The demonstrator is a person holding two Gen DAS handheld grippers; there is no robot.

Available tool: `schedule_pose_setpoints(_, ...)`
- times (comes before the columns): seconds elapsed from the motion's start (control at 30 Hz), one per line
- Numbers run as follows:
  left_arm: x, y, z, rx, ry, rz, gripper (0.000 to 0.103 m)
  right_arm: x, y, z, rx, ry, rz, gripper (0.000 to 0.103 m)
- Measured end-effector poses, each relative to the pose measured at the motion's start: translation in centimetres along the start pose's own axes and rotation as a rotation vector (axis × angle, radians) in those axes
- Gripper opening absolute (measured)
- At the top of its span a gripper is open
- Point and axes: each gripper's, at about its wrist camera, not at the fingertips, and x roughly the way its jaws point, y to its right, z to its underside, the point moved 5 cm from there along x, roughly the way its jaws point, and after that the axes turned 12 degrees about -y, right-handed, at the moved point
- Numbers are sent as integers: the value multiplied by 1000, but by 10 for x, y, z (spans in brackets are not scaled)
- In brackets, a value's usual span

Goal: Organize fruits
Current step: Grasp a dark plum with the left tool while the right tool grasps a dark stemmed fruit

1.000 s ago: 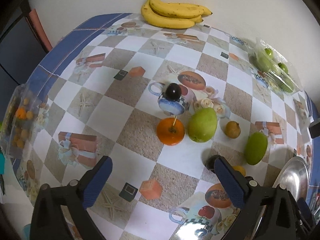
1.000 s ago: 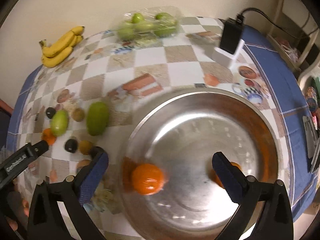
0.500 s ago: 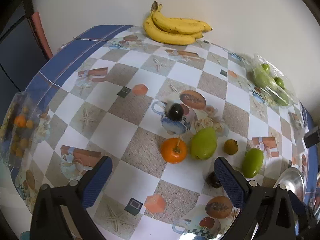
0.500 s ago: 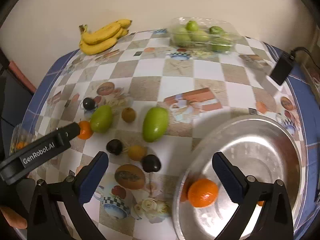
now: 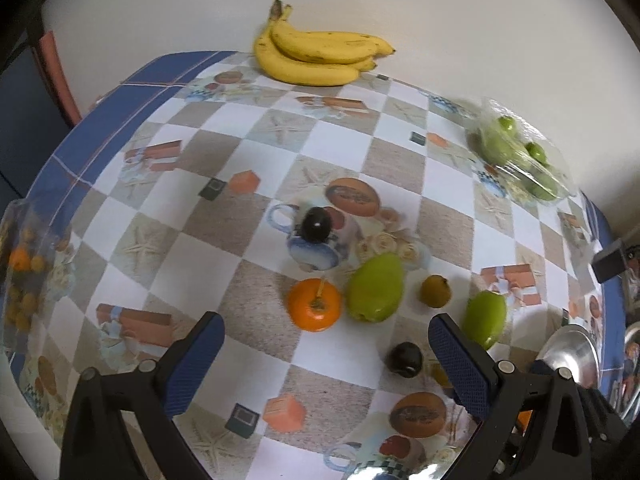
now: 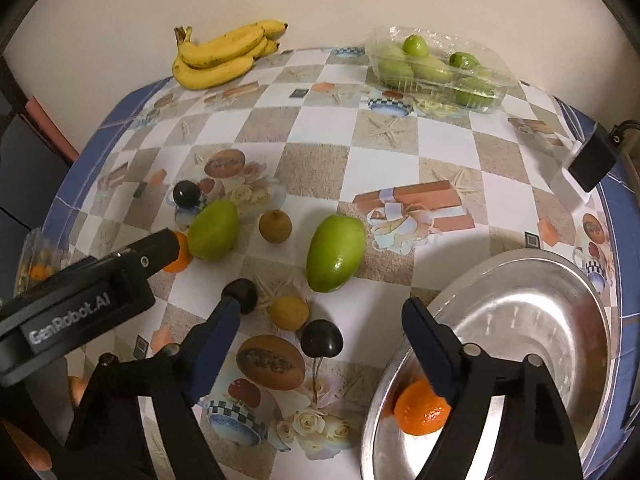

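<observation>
Loose fruit lies on the checkered tablecloth: an orange (image 5: pixel 315 311), two green mangoes (image 5: pixel 375 287) (image 6: pixel 335 253), brown and yellow small fruits (image 6: pixel 275 226) (image 6: pixel 288 312), and dark plums (image 6: pixel 321 338) (image 5: pixel 316 224). A steel bowl (image 6: pixel 560 312) at the right holds an orange (image 6: pixel 422 408). My left gripper (image 5: pixel 326 356) is open and empty just short of the orange. My right gripper (image 6: pixel 320 336) is open and empty, hovering over the dark plum beside the bowl's left rim.
A banana bunch (image 6: pixel 224 54) and a clear tray of green fruit (image 6: pixel 436 70) sit at the far edge by the wall. A black charger block (image 6: pixel 588 162) stands at the right. A bag of small orange fruits (image 5: pixel 24 264) lies at the left edge.
My right gripper has swung left from over the bowl to over the loose fruit, leaving an orange in the bowl. My left gripper's view has shifted, with the orange now lower between its fingers.
</observation>
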Motion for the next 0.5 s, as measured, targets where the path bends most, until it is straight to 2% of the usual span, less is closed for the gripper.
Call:
schedule_pose_setpoints(0.07, 1, 3, 0, 7, -8, 11, 103, 4, 1, 1, 6, -17, -8, 65)
schedule_pose_setpoints(0.13, 4, 5, 1, 2, -22, 27, 102, 8, 2, 1, 14, -33, -20, 62)
schedule_pose_setpoints(0.2, 9, 6, 2, -7, -43, 54, 101, 13, 3, 2, 15, -51, -25, 54)
schedule_pose_setpoints(0.27, 12, 9, 4, -8, -62, 80, 92, 17, 3, 3, 17, -66, -31, 49)
schedule_pose_setpoints(0.37, 19, 15, 7, -5, -96, 129, 85, 22, 4, 5, 17, -84, -36, 40)
schedule_pose_setpoints(0.5, 28, 23, 11, 4, -139, 158, 74, 23, 5, 6, 24, -91, -30, 35)
